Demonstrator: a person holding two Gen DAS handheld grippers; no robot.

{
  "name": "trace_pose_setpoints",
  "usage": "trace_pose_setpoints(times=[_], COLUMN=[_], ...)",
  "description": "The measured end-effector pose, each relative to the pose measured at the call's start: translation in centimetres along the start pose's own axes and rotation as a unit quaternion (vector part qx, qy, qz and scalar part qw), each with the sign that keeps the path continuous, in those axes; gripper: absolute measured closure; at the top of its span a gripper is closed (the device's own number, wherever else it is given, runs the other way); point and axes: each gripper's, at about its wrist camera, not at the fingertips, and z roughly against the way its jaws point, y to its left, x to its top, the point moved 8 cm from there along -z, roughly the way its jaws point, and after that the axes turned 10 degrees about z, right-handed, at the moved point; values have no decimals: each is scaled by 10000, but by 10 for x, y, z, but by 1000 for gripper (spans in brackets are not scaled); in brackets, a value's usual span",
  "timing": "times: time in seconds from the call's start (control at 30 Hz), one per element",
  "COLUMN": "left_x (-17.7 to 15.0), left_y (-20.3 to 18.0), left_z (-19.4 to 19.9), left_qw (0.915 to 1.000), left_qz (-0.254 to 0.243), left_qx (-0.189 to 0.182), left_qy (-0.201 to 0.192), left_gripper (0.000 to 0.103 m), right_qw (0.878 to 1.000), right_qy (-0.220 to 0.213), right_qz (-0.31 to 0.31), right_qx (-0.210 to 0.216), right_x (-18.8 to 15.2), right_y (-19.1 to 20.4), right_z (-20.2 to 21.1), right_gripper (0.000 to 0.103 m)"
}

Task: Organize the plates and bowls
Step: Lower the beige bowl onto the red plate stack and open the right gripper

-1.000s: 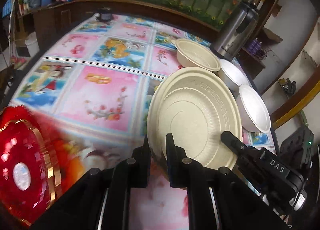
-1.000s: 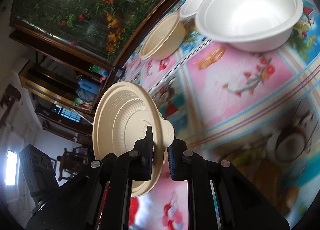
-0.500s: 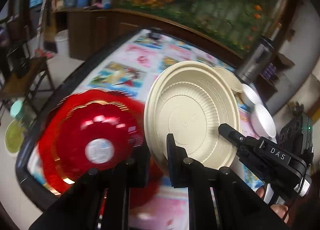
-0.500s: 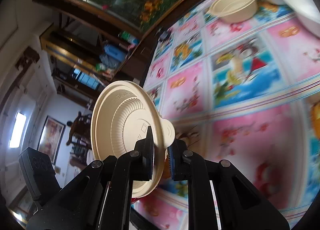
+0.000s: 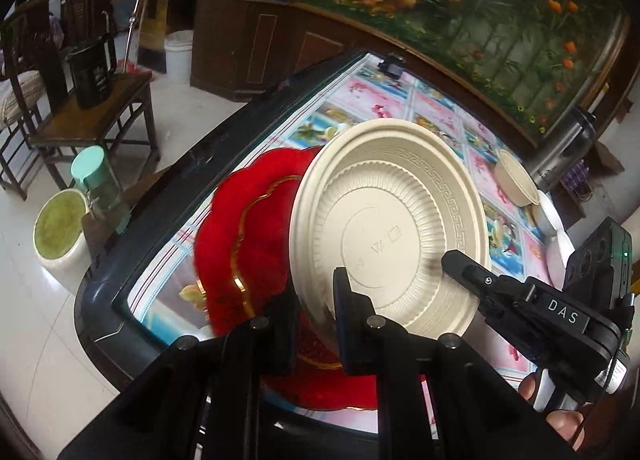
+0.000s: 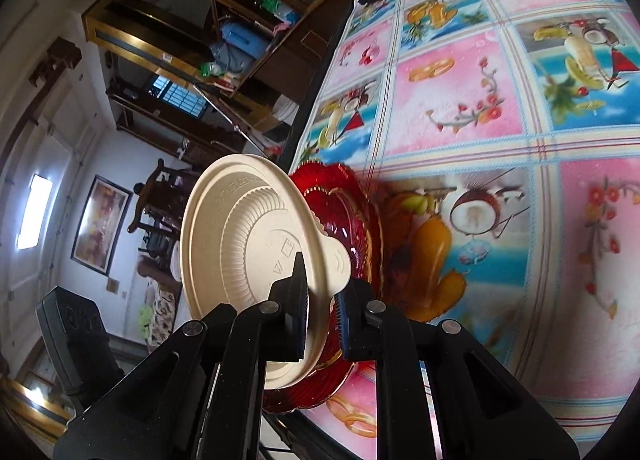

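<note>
Where a floral tablecloth (image 6: pixel 460 108) covers the table: both hand-held grippers (image 5: pixel 316 300) (image 6: pixel 322 296) clamped on one beige plate (image 5: pixel 392 228); wooden chair (image 5: pixel 92 116) beyond.

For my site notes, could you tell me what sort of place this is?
Probably a home living or dining room: a table with a colourful fruit-print cover, wooden chairs, a cluttered wooden cabinet and a large flower painting.

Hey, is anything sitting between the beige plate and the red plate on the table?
Nothing visible. Both tools grip the beige plate by its rim, tilted on edge, above the red plate at the table's corner. The red plate's visible face is bare; the bowls sit far off.
</note>
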Motion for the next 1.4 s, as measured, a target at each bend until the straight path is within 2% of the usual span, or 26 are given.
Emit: trace_pose_setpoints(times=[0.4, 0.6, 0.7, 0.77, 0.83, 0.93, 1.03, 1.2, 1.33, 1.37, 1.4], left_x=[-3, -4, -3, -2, 0, 5, 9, 13, 22, 24, 26], left_y=[17, 25, 29, 31, 33, 38, 42, 42, 36, 34, 30], left_z=[-6, -8, -8, -8, -6, -1, 1, 8, 30, 35, 41], left_qw=[9996, 9991, 9989, 9988, 9988, 9986, 9982, 9977, 9939, 9928, 9914], left_qz=[222, 324, 375, 413, 424, 450, 490, 446, 240, 214, 186], left_qx=[89, 133, 164, 164, 195, 283, 331, 429, 695, 706, 709], left_qy=[169, 234, 232, 216, 137, -9, -93, -264, -828, -940, -1080], left_gripper=[88, 87, 84, 81, 81, 80, 80, 80, 80, 78, 70], right_qw=[9998, 9974, 9946, 9911, 9873, 9805, 9798, 9861, 9900, 9894, 9888], right_qy=[156, 162, 132, 109, 42, -144, -190, -365, -661, -757, -806], right_qz=[68, 536, 763, 961, 1177, 1439, 1513, 1266, 950, 887, 837], right_qx=[-82, -450, -693, -911, -1063, -1333, -1294, -1015, -813, -863, -932], right_x=[-8, -9, -7, -6, -4, 2, 4, 7, 17, 20, 22], right_y=[4, 13, 15, 16, 18, 19, 17, 13, 0, -5, -11], right_z=[-13, -17, -19, -19, -17, -10, -5, 7, 25, 32, 37], right_gripper=[89, 89, 85, 76, 73, 61, 61, 61, 61, 60, 60])
